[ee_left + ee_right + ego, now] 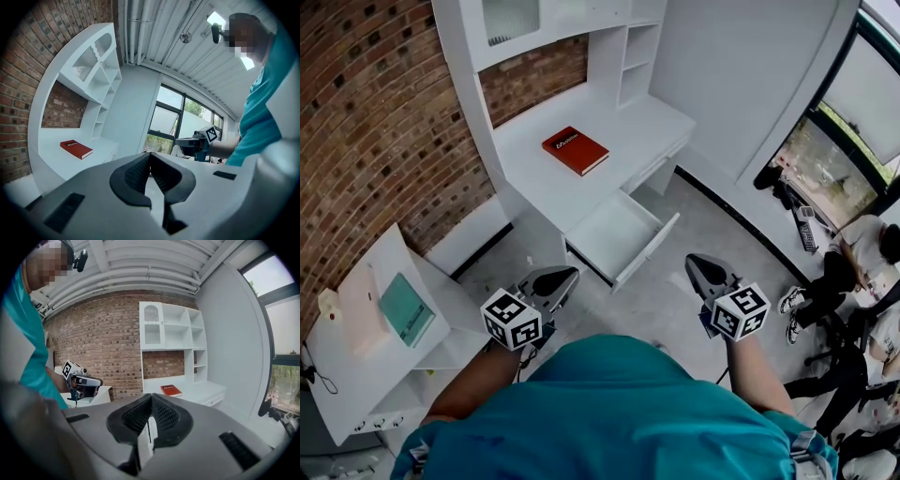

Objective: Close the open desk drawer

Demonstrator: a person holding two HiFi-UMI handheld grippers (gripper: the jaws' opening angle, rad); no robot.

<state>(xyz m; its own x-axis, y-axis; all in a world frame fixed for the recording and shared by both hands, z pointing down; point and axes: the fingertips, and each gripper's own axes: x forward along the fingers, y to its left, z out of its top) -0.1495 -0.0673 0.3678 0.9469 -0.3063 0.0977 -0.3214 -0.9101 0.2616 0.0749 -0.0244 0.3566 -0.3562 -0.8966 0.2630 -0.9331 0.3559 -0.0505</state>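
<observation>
A white desk (534, 155) with a shelf hutch stands against the brick wall. Its drawer (623, 236) is pulled open toward me and looks empty. On the desktop lies a red book (576, 150), which also shows as the red book (76, 149) in the left gripper view and the red book (171, 390) in the right gripper view. My left gripper (569, 277) hovers short of the drawer's left front corner, jaws shut, holding nothing. My right gripper (695, 262) is held to the right of the drawer front, also shut and empty. Neither touches the drawer.
A low white side table (366, 375) with a teal book (405, 308) stands at the left. Camera gear and seated people (862, 272) are at the right by the window. Grey floor (675, 225) lies between me and the desk.
</observation>
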